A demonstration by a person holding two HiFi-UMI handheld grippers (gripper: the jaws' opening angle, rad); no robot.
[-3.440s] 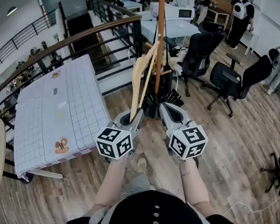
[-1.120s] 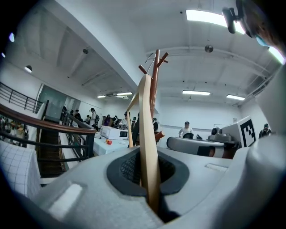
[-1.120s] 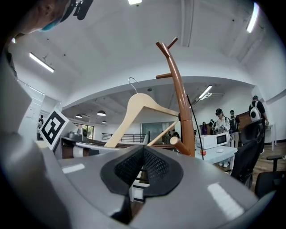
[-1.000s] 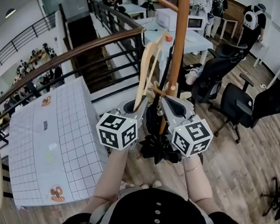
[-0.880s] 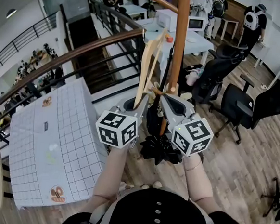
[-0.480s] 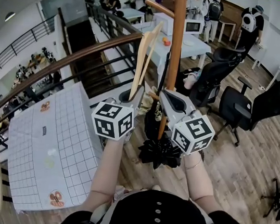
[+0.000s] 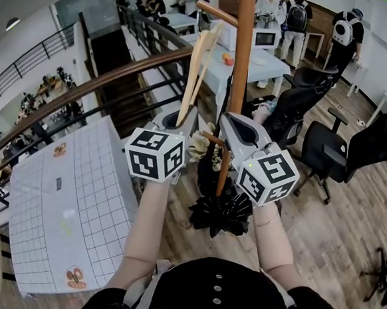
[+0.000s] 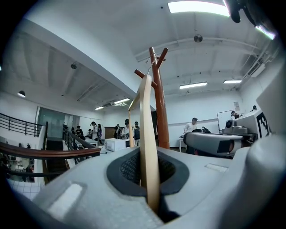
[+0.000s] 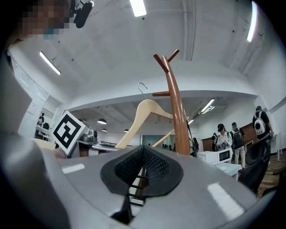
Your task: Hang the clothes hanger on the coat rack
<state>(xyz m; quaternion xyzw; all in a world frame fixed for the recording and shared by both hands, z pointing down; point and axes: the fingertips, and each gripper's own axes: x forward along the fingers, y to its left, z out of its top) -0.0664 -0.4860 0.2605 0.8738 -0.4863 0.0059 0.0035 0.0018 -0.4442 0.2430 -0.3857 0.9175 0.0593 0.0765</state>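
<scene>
Your left gripper (image 8: 149, 185) is clamping the wooden hanger (image 8: 146, 134), which is standing upright, with the coat rack (image 8: 161, 116) rising just beyond it.

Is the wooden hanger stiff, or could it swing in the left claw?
Probably stiff: the hanger stands straight above the left claw. It may pivot, since only one end is pinched. It looks thin, so likely light.

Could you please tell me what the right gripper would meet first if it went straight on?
Probably the wooden clothes hanger, held in the left gripper, which crosses the right gripper's line; the coat rack pole stands close beside it. Depth is unclear.
</scene>
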